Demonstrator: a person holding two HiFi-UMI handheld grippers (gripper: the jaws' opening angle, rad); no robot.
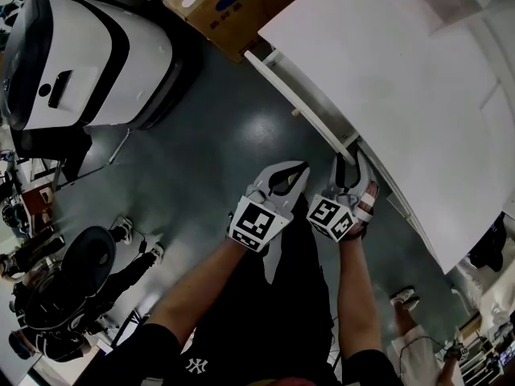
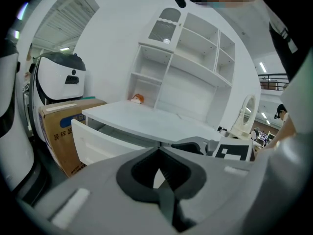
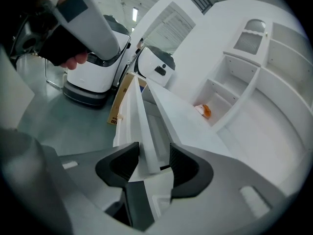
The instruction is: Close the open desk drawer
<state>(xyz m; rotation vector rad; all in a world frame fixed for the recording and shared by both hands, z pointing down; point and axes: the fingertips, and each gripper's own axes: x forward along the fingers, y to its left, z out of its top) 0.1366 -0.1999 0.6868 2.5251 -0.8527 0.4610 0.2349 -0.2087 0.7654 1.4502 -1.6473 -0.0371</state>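
Note:
The white desk (image 1: pixel 418 79) runs across the upper right of the head view. Its drawer front (image 1: pixel 302 111) stands out from the desk's edge, and the drawer shows pulled open below the desktop in the left gripper view (image 2: pixel 98 146). My right gripper (image 1: pixel 348 166) sits at the near end of that front. In the right gripper view the thin white panel (image 3: pixel 134 111) runs between the right gripper's (image 3: pixel 154 158) jaws, which hold it edge-on. My left gripper (image 1: pixel 294 171) hovers just left of it over the floor, shut and empty (image 2: pixel 159 150).
A brown cardboard box (image 1: pixel 233 6) stands on the floor at the drawer's far end. A big white and black machine (image 1: pixel 88 55) is beyond it on the left. A person (image 1: pixel 72 288) is at the lower left. A white shelf hutch (image 2: pixel 186 58) with an orange object (image 2: pixel 137 99) tops the desk.

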